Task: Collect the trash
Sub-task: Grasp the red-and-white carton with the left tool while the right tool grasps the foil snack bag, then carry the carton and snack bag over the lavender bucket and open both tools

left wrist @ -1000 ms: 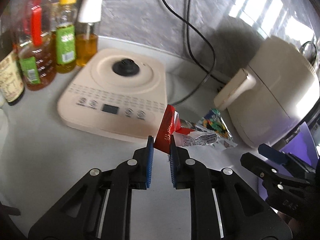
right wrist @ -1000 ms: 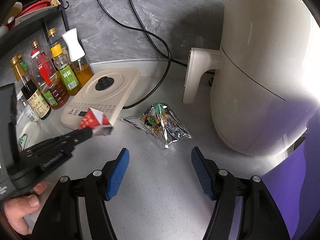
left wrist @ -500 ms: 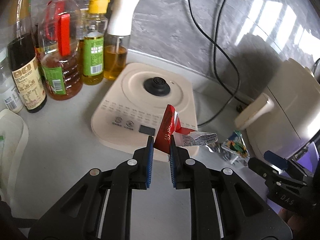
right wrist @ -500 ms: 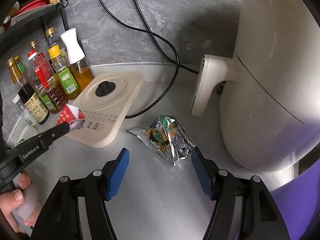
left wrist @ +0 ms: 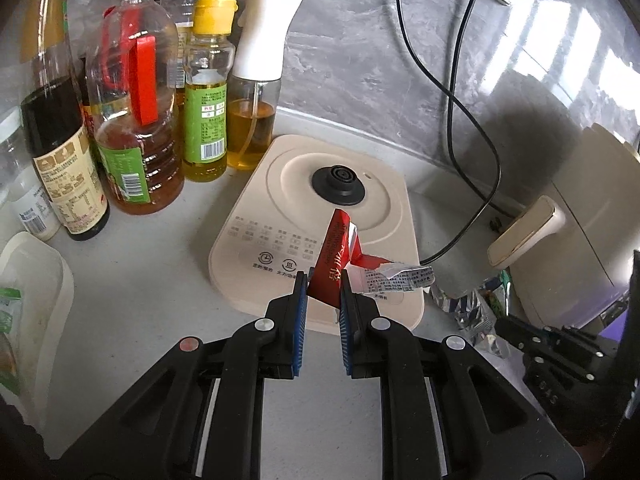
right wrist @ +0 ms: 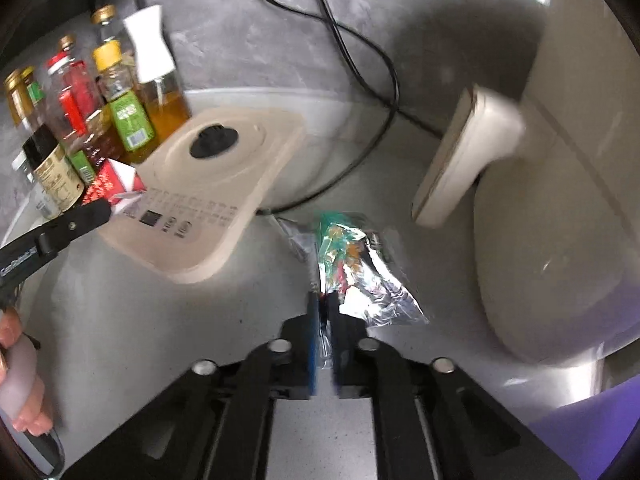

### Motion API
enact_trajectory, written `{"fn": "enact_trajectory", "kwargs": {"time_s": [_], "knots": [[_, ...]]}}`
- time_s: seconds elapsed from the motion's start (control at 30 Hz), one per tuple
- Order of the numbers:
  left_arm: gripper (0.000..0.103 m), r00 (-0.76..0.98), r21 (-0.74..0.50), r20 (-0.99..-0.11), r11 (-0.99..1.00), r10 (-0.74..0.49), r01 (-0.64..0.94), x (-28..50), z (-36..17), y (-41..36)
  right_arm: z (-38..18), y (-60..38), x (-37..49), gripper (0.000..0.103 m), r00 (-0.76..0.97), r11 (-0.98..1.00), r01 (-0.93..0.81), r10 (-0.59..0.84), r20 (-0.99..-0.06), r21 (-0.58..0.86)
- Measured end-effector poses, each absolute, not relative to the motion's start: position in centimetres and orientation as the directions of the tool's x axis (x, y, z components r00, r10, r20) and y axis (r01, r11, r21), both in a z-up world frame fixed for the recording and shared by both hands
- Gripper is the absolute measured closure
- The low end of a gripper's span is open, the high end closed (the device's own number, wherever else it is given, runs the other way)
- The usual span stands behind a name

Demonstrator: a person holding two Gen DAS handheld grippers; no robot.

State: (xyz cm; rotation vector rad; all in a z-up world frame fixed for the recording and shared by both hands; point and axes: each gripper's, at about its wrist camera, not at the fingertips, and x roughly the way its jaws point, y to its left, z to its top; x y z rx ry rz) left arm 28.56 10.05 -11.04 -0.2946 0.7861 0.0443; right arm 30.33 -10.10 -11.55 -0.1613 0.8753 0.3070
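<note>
The left gripper (left wrist: 323,280) has its blue-padded fingers closed narrowly on a red wrapper (left wrist: 334,256), pinching its lower edge so the torn packet stands up above the tips, with a white printed flap trailing off to the right. The right gripper (right wrist: 323,300) has its jaws drawn nearly together on the near edge of a foil snack bag (right wrist: 360,268); that view is blurred, so whether the bag is lifted off the counter cannot be told.

Largest nearby is the cream air fryer (right wrist: 560,220) at the right, its handle jutting toward the foil bag. Next is the beige induction base (left wrist: 320,216) on the grey counter (left wrist: 140,300), directly behind the red wrapper. A black cable (left wrist: 464,128) runs down the wall and across between the base and the fryer. A cluster of oil and sauce bottles (left wrist: 136,120) stands left of the base, with a white-capped oil sprayer (left wrist: 256,96) beside them. A white bin (left wrist: 36,304) shows at the far left edge.
</note>
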Motion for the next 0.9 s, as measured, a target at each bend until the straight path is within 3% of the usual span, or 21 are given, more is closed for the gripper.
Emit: {"fn": "enact_trajectory", "kwargs": {"time_s": [0.9], "knots": [[0.088, 0.802, -0.211, -0.593, 0.975, -0.072, -0.069, 21.9, -2.4, 6.1, -1.8, -12.9, 21.6, 0.101, 0.719, 0.926, -0.373, 0.328, -0.612, 0.058]]}}
